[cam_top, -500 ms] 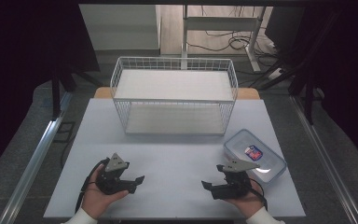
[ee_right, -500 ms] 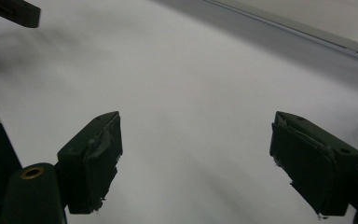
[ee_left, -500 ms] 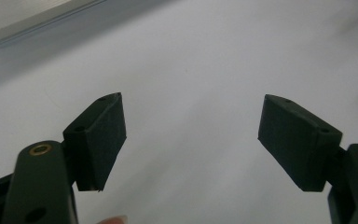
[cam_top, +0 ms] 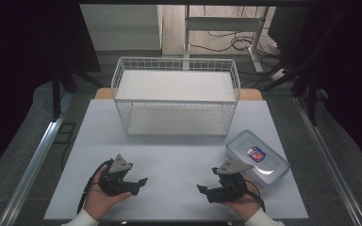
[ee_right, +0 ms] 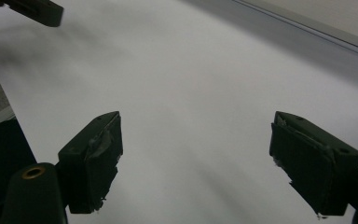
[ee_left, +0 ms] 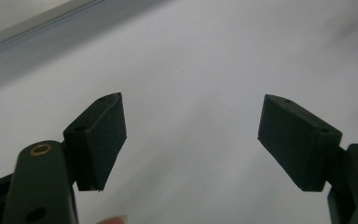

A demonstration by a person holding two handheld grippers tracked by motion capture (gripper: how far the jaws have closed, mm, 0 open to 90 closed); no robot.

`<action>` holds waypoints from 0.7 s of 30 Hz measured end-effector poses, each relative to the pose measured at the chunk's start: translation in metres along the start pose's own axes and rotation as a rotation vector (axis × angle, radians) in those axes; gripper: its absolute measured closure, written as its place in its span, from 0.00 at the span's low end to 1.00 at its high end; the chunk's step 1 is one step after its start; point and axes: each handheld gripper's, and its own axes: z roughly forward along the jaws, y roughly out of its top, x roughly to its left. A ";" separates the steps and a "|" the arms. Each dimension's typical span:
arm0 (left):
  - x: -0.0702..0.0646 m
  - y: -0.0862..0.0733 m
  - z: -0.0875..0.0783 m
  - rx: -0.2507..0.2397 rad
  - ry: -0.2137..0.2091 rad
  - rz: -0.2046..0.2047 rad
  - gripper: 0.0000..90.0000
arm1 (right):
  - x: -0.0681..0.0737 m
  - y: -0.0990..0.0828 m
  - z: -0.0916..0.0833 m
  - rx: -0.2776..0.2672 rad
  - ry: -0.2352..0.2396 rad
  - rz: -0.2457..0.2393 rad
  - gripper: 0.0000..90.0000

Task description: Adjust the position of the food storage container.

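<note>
Nothing has shifted in the last half second: left claw (cam_top: 140,182) and right claw (cam_top: 202,189) rest open and empty on the desk (cam_top: 179,155), the lidded container (cam_top: 257,158) untouched.

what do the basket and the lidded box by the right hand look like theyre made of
The basket looks like thin metal wire with a white coating: an open see-through grid with a thicker rim. The box looks like clear plastic, with glossy highlights on its lid, a bluish rim and a small label visible on or under the lid. Neither material is certain from looks alone.
</note>
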 end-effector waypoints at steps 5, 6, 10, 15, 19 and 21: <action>0.000 -0.001 -0.004 -0.017 0.011 0.009 0.26 | -0.004 0.002 0.000 -0.002 -0.015 0.033 0.17; 0.000 0.000 -0.003 -0.019 0.009 0.011 0.26 | -0.005 0.002 0.000 0.002 -0.026 0.042 0.16; -0.001 0.002 0.003 0.001 0.006 0.031 0.26 | -0.009 0.000 -0.004 0.009 -0.051 0.059 0.16; -0.005 0.004 0.001 -0.001 0.007 0.052 0.26 | -0.011 0.001 -0.015 0.002 -0.069 0.064 0.17; -0.009 0.003 -0.005 -0.016 0.010 0.049 0.26 | -0.011 0.007 -0.023 -0.007 -0.079 0.071 0.20; -0.011 0.004 -0.008 -0.020 0.015 0.055 0.26 | -0.011 0.010 -0.025 -0.009 -0.079 0.060 0.21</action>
